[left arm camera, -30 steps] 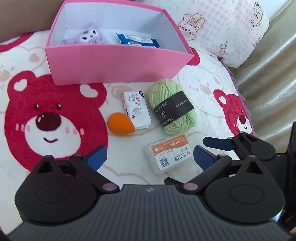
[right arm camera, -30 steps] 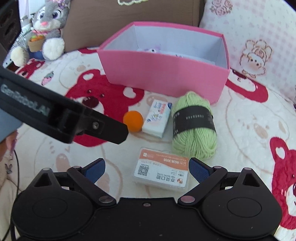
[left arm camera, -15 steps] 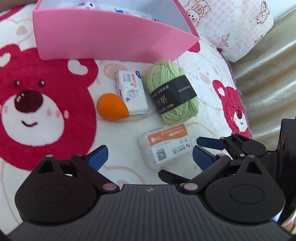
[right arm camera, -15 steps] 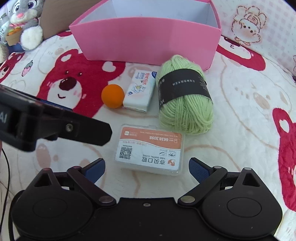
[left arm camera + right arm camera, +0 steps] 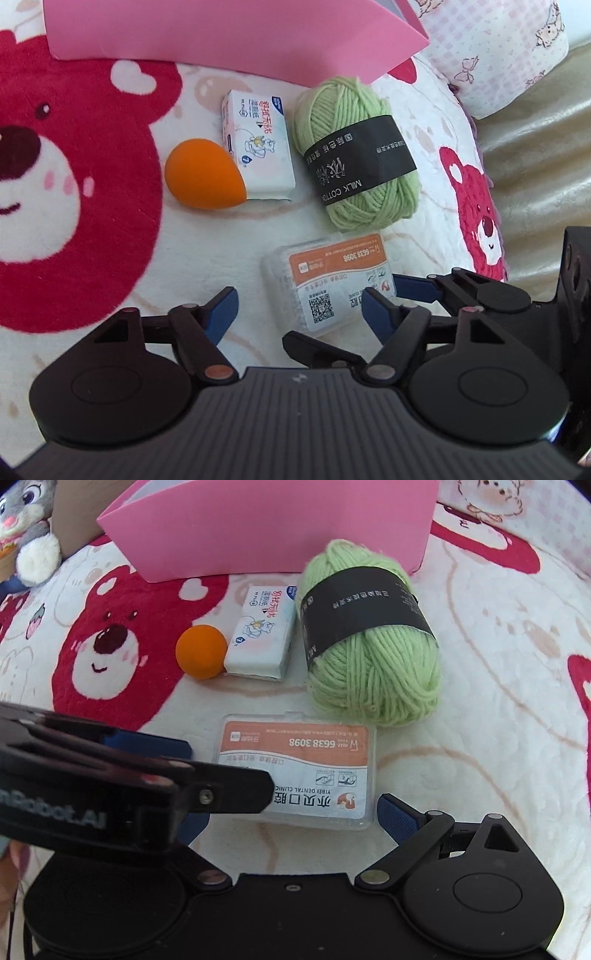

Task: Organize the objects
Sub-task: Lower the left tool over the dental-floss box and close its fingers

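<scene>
Each tool is matte black with round pivot discs, silver rivets and blue-padded fingers. The left tool point(image 5: 299, 308) has a ribbed housing; its side carries grey lettering in the right wrist view. The right tool point(image 5: 291, 816) looks the same.

Pink box point(image 5: 229, 40) walls off far side; blanket point(image 5: 491, 760) right of yarn point(image 5: 373, 642) free.

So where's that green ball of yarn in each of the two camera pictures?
Left wrist view: the green yarn lies right of centre in the upper half, just beyond the clear plastic box.
Right wrist view: the green yarn lies right of centre in the upper half, larger here.
Shared landmark: the pink box stands right behind the yarn in both views.
</scene>
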The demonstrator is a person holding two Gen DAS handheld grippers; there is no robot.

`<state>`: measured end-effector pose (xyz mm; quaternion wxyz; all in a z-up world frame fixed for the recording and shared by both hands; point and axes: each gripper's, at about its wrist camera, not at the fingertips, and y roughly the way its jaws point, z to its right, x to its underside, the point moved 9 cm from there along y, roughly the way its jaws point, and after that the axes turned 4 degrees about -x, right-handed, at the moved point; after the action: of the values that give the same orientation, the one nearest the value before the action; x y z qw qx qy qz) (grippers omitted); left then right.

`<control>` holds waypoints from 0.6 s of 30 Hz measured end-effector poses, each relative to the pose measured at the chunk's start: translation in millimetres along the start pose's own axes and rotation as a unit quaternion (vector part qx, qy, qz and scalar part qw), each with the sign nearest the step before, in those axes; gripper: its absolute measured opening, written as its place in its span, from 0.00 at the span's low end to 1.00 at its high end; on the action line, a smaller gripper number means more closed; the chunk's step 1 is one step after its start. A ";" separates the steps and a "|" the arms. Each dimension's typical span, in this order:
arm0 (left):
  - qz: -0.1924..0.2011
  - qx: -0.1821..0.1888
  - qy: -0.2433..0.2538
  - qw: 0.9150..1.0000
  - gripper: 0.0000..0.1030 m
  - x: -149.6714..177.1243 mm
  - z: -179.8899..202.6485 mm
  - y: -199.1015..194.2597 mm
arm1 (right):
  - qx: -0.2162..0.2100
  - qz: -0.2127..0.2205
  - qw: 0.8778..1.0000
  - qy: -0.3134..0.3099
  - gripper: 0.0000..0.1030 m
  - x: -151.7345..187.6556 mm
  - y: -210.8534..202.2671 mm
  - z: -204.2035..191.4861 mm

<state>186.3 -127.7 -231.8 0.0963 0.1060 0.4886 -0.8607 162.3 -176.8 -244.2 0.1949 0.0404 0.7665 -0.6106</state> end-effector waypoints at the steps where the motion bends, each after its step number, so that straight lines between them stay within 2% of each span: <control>1: 0.001 -0.001 0.000 1.000 0.63 0.0 -0.6 1.5 | 0.000 0.002 1.000 -0.003 0.96 0.1 -0.5 -0.8; 3: 0.004 0.000 0.001 1.000 0.58 0.0 -0.9 2.3 | -0.006 0.005 1.000 -0.002 0.94 0.0 -1.1 -1.9; 6: 0.000 0.039 -0.022 0.999 0.52 -1.3 1.5 1.3 | -0.010 0.008 1.000 0.001 0.92 -0.4 -2.0 -2.0; 8: 0.004 0.047 -0.025 0.999 0.49 -2.1 3.3 -1.0 | -0.010 0.013 1.000 0.004 0.92 -1.3 -2.3 -0.9; 11: 0.008 0.039 -0.020 0.999 0.45 -1.9 3.2 -2.0 | -0.010 0.015 1.000 0.004 0.92 -2.5 -2.0 -1.1; 14: 0.008 0.032 -0.024 0.999 0.45 -1.6 0.5 -6.1 | -0.017 0.022 1.000 -0.002 0.92 -3.8 -5.1 -4.5; 18: 0.022 -0.005 -0.008 1.000 0.45 2.2 -7.3 -12.0 | -0.051 0.026 0.998 -0.018 0.92 -4.4 -8.8 -18.3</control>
<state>181.5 -115.6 -226.2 0.1193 0.1091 0.4894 -0.8570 159.1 -160.8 -231.3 0.2265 0.0396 0.7918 -0.5658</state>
